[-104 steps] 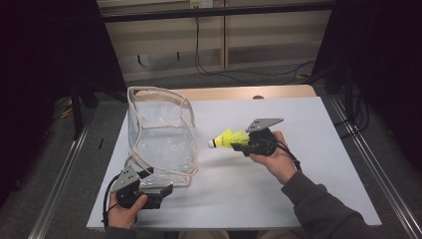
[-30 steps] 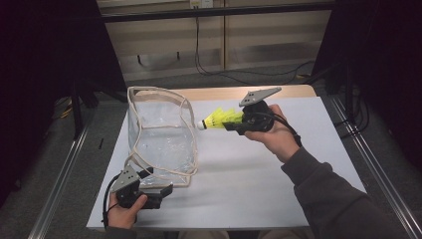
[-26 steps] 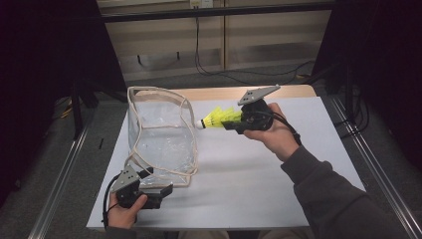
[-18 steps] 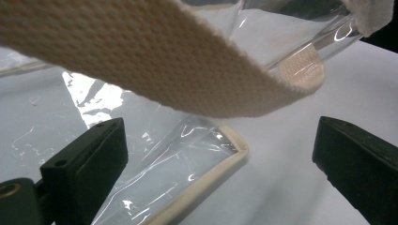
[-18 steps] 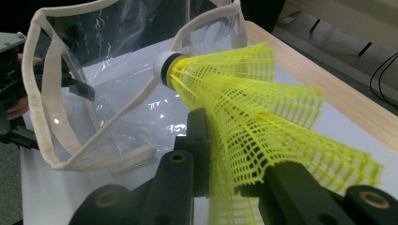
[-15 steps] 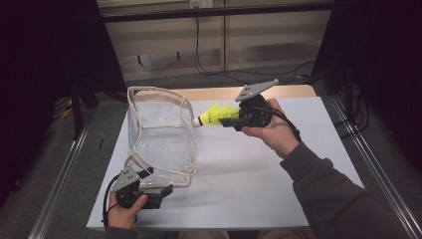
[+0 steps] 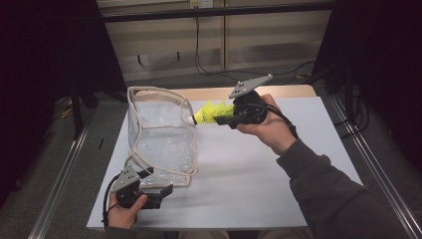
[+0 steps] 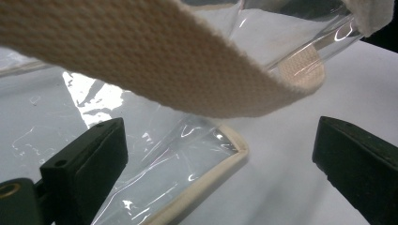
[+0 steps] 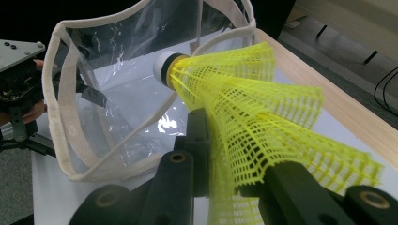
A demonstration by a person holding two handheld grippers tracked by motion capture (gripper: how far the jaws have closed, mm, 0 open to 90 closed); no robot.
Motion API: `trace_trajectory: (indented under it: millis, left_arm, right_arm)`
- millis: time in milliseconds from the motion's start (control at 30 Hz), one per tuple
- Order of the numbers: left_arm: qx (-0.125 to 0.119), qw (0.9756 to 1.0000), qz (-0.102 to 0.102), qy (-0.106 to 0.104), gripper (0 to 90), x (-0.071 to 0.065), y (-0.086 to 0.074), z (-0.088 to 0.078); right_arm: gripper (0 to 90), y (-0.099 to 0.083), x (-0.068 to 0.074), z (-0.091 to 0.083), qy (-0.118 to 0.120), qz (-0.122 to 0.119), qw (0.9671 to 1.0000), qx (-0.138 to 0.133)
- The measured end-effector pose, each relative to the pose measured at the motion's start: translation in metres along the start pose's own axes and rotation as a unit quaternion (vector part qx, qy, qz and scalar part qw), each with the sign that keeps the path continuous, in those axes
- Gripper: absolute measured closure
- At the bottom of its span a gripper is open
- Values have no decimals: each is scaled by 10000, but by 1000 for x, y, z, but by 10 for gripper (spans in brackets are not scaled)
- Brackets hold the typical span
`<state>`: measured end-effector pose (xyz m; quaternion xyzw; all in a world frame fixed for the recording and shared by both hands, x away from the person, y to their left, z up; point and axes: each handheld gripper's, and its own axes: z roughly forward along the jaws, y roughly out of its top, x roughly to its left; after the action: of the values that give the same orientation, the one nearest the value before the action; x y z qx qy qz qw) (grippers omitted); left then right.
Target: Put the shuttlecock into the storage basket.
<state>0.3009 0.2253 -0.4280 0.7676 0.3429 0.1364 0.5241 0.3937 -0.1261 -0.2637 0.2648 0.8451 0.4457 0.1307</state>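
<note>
One yellow mesh shuttlecock (image 7: 211,113), white cork end leading, up off the table (image 7: 259,174) just beside the upper right rim of the bag. One clear plastic bag (image 7: 159,134) with cream webbing edges and a strap, standing open near the left of the white sheet. Two hand-held grippers, one per hand.

Right gripper (image 7: 226,118): raised above the table, tipped leftward toward the bag's mouth, grey three-cornered plate on top. Jaws drawn close together, clamped on the shuttlecock's skirt; in the right gripper view (image 9: 234,187) the yellow netting squashed between the two black jaws, cork nose (image 9: 162,66) pointing at the bag's opening (image 9: 117,93) and not yet inside it.

Left gripper (image 7: 161,191): low at the near left corner of the table, at the bag's bottom edge. In the left gripper view (image 8: 220,187), jaws standing wide apart, gripping nothing; webbing strap (image 8: 155,61) arching across above them, the bag's cream-trimmed corner (image 8: 206,168) lying on the sheet between the jaws, whether touching the left one cannot be told.
</note>
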Motion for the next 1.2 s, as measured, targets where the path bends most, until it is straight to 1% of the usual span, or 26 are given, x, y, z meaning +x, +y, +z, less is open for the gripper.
trace_trajectory:
  millis: [167, 400, 900, 1133, 1200]
  left_arm:
    - [0, 10000, -1, -1, 36, 0, 0, 0]
    - [-2, 10000, -4, -8, 36, 0, 0, 0]
    - [-37, 10000, -13, 1, 38, 0, 0, 0]
    - [-21, 10000, -9, -12, 38, 1, 0, 0]
    - [-49, 10000, -15, -12, 37, 0, 0, 0]
  right_arm:
    - [796, 6, 4, 2, 41, -77, 10000, 1]
    - [796, 14, 10, 6, 146, -126, 9998, -14]
    - [796, 27, 25, 24, 339, -288, 9990, 61]
    - [796, 31, 30, 32, 371, -372, 9986, 102]
    - [796, 32, 32, 33, 407, -381, 9984, 106]
